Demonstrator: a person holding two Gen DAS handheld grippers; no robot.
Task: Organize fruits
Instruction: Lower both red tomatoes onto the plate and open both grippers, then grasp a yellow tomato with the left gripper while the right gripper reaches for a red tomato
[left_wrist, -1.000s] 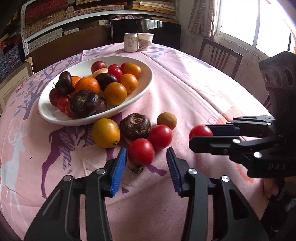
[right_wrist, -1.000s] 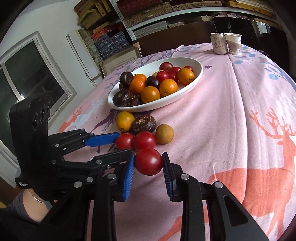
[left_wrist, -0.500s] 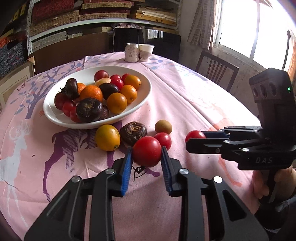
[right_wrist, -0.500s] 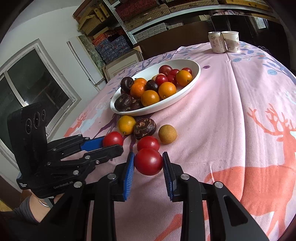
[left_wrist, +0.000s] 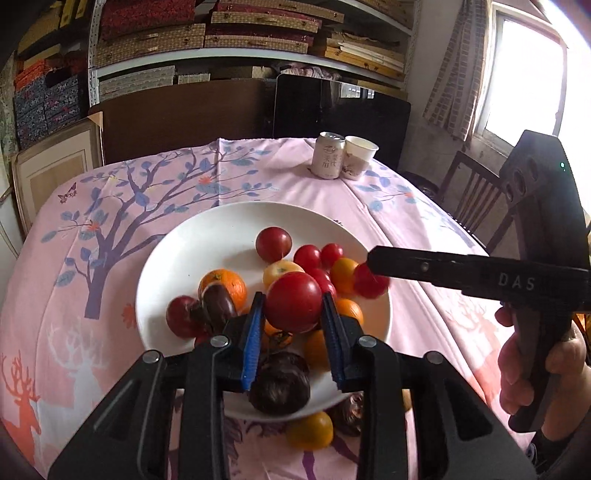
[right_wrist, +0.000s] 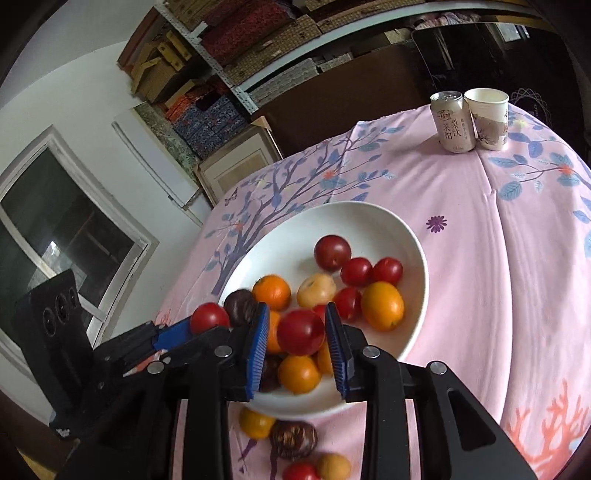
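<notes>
My left gripper is shut on a red tomato and holds it above the near half of the white bowl. The bowl holds oranges, several red tomatoes and dark fruits. From the right, my right gripper reaches over the bowl's right rim, shut on a smaller red tomato. In the right wrist view that right gripper grips its tomato over the bowl, and the left gripper with its tomato is at the left.
On the pink cloth in front of the bowl lie a yellow fruit, a dark brown fruit, a tan fruit and a red tomato. A can and paper cup stand at the far edge. A chair is beyond.
The left gripper closed on a tomato from the cloth. Both grippers then rose and moved forward with their tomatoes, from in front of the bowl to above it.
</notes>
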